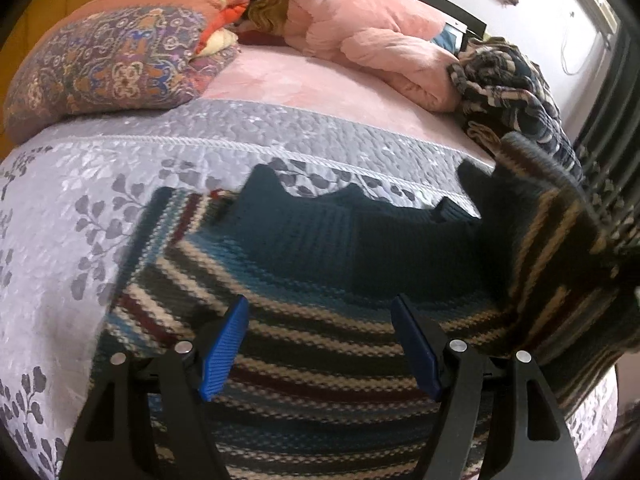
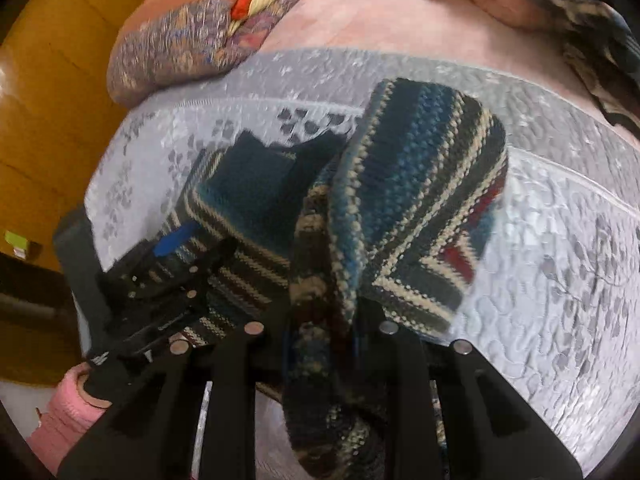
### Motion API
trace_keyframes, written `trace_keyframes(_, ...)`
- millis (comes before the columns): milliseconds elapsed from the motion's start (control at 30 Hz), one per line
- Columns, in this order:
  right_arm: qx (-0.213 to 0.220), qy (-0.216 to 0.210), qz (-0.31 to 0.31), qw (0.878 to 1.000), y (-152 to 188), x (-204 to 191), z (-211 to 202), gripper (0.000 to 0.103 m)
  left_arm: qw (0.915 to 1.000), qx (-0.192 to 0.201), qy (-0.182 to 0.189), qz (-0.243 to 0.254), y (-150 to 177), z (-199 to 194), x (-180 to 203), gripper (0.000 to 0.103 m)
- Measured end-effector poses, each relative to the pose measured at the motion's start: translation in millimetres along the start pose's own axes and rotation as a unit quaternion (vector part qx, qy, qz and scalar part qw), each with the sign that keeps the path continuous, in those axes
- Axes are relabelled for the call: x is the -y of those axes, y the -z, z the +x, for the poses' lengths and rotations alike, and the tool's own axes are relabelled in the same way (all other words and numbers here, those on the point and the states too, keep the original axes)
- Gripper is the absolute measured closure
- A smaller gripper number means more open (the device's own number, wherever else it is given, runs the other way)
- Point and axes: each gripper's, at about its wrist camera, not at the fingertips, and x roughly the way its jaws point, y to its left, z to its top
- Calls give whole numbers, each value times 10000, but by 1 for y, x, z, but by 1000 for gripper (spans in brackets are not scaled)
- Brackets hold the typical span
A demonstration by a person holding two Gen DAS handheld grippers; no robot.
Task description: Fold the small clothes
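L gripper (image 1: 318, 350) open over sweater (image 1: 320, 280); R view only: R gripper (image 2: 320, 340) clamps sleeve (image 2: 400, 200).

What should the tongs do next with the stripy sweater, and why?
Probably carry the lifted part across and lay it on the flat part. The right tongs are shut on a bunched flap of the striped sweater, raised above the grey bedspread. The left tongs hang open over the flat part, gripping nothing, so they could press it down.
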Motion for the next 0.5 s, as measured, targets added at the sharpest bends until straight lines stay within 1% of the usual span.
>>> trace_keyframes(200, -288, 320, -316, 9986, -4, -30, 45, 83, 9999, -19, 13, -130, 1, -1, -18, 29)
trace_keyframes(333, -420, 480, -357, 9973, -5, -39, 67, 82, 9997, -40, 37, -230, 1, -1, -27, 29)
trace_keyframes(433, -479, 474, -313, 9972, -5, -40, 76, 78, 9995, -53, 101, -305, 0, -1, -32, 29)
trace_keyframes(500, -495, 364, -231, 9978, -6, -40, 76, 69, 9992, -50, 156, -359, 0, -2, -35, 29)
